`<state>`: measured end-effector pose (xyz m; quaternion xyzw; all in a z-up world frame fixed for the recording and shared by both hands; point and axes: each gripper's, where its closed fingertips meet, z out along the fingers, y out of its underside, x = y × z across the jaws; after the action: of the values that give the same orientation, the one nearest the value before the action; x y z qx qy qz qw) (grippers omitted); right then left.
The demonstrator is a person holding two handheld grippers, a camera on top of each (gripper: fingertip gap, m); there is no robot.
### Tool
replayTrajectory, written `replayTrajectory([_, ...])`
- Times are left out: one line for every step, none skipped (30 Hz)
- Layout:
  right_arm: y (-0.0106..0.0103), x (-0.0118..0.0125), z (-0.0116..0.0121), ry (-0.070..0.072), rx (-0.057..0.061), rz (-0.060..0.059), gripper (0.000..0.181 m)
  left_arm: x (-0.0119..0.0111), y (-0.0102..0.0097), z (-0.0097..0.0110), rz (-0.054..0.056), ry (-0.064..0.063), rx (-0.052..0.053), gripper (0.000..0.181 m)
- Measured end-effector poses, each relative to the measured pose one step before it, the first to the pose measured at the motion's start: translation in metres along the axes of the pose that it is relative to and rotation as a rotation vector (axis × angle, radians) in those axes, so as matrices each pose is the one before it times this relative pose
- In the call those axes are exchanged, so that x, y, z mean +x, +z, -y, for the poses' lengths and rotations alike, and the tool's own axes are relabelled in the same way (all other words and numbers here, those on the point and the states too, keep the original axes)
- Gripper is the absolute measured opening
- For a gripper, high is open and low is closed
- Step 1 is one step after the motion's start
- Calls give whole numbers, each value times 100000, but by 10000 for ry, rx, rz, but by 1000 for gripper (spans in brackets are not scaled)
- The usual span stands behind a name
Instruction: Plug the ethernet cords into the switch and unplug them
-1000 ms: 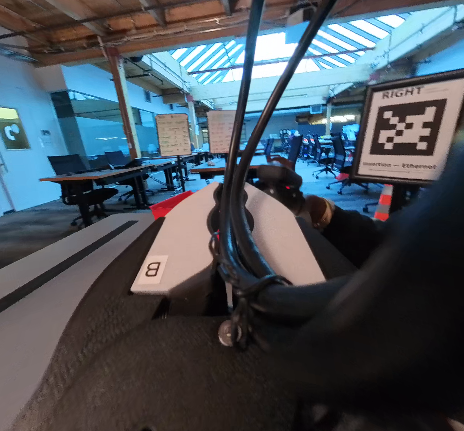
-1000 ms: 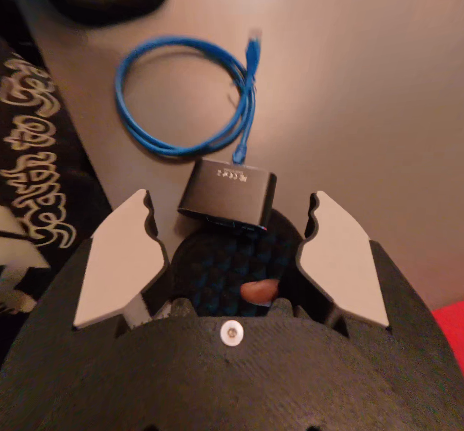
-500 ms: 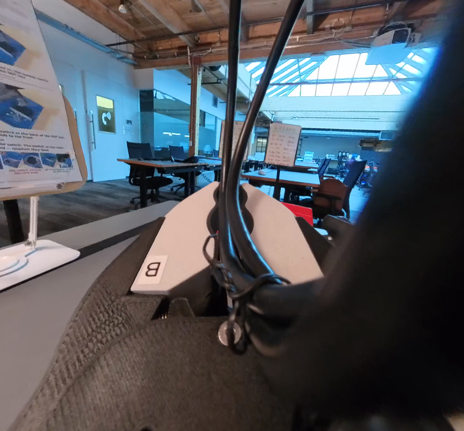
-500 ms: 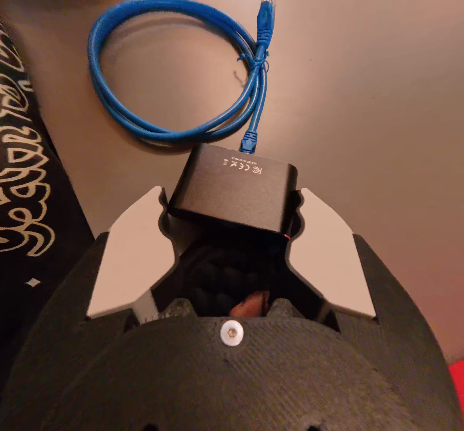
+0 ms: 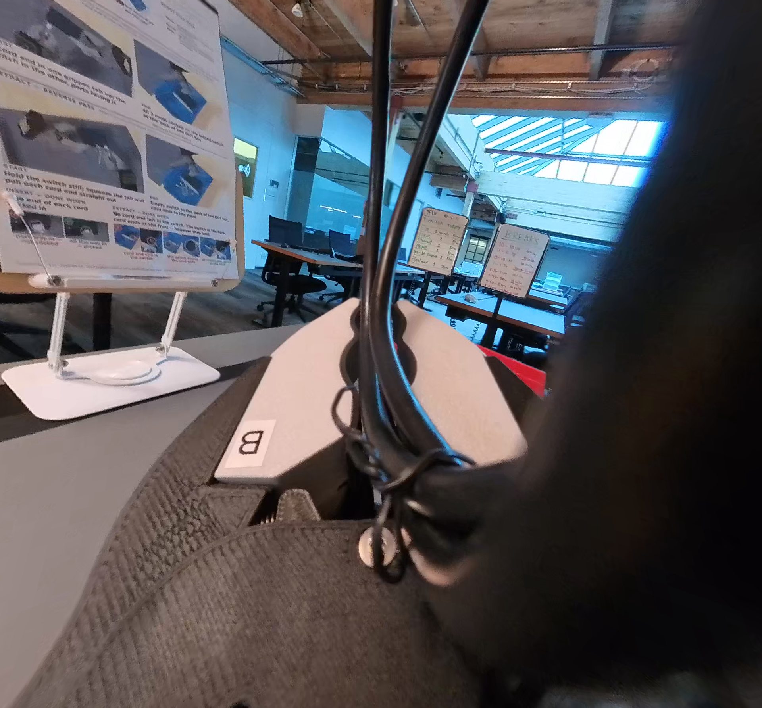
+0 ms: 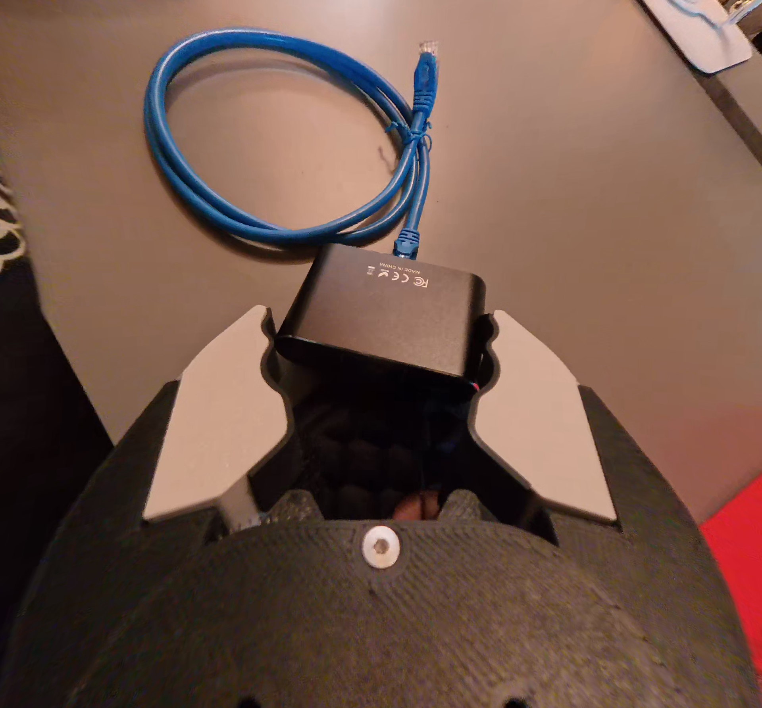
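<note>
In the right wrist view a black switch [image 6: 391, 317] lies on the grey table [image 6: 577, 235]. My right gripper [image 6: 379, 317] has its grey fingers [image 6: 231, 399] closed against the switch's two sides. A coiled blue ethernet cord [image 6: 255, 35] lies beyond it. One end is plugged into the switch's far side and the free plug [image 6: 426, 66] points away. In the left wrist view my left gripper [image 5: 377, 309] is shut on a black cord [image 5: 377, 152]. Two strands of it rise out of frame, and a twist tie wraps them near the fingers.
An instruction sheet on a white stand [image 5: 111, 375] stands on the table at the left; its base shows in the right wrist view [image 6: 680, 8]. A dark sleeve [image 5: 659, 358] fills the right side. A red object [image 6: 738, 531] lies near right. Patterned black fabric [image 6: 24, 358] borders the left. Tip to tip, the grippers are about 35 centimeters apart.
My right gripper moved forward over the switch and closed on its sides. The left wrist view swung left, bringing the instruction stand into sight, with the black cord still held.
</note>
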<state>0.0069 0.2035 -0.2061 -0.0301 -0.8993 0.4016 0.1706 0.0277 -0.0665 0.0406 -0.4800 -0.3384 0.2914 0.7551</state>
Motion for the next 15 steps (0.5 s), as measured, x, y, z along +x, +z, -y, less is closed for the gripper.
replayTrajectory([-72,89,62,-124,50,-194,95,14,-176,-329,-21,-167,21,12])
replayTrajectory([-138,-5,148,-256,117,-175,95,70,-134,-174,-75,-147,102,12])
replayTrajectory([-106,-180,132,-219,90,2,95,268,5,5,-168,-188,65,12])
replayTrajectory([-54,-211,81,-131,34,95,95,701,124,36,-346,-116,-14,11])
replayTrajectory([-15,-144,43,-50,-40,114,95,974,305,-12,-451,-70,-122,12])
replayTrajectory([-10,-142,4,-14,-72,151,95,1001,485,-21,-405,-80,-115,12])
replayTrajectory([-37,-323,51,-114,-22,269,95,1014,627,-56,-371,-25,-9,12])
replayTrajectory([-91,-712,85,-239,10,571,95,1079,774,-403,-428,99,-87,11])
replayTrajectory([-116,-930,40,-250,-23,783,95,906,867,-967,-399,101,-369,12])
replayTrajectory([-56,-932,-66,-142,-106,844,95,714,920,-1159,-329,44,-444,12])
replayTrajectory([72,-609,-192,93,-207,717,95,691,914,-1020,-329,93,-314,12])
replayTrajectory([150,-298,-237,307,-255,587,95,644,823,-866,-279,108,-211,12])
replayTrajectory([92,-3,-6,242,-107,361,95,488,665,-730,-148,117,-165,12])
replayTrajectory([74,200,62,162,-13,130,95,285,468,-692,-47,252,-214,12])
replayTrajectory([83,174,-25,188,-3,61,96,-59,227,-651,111,425,-213,12])
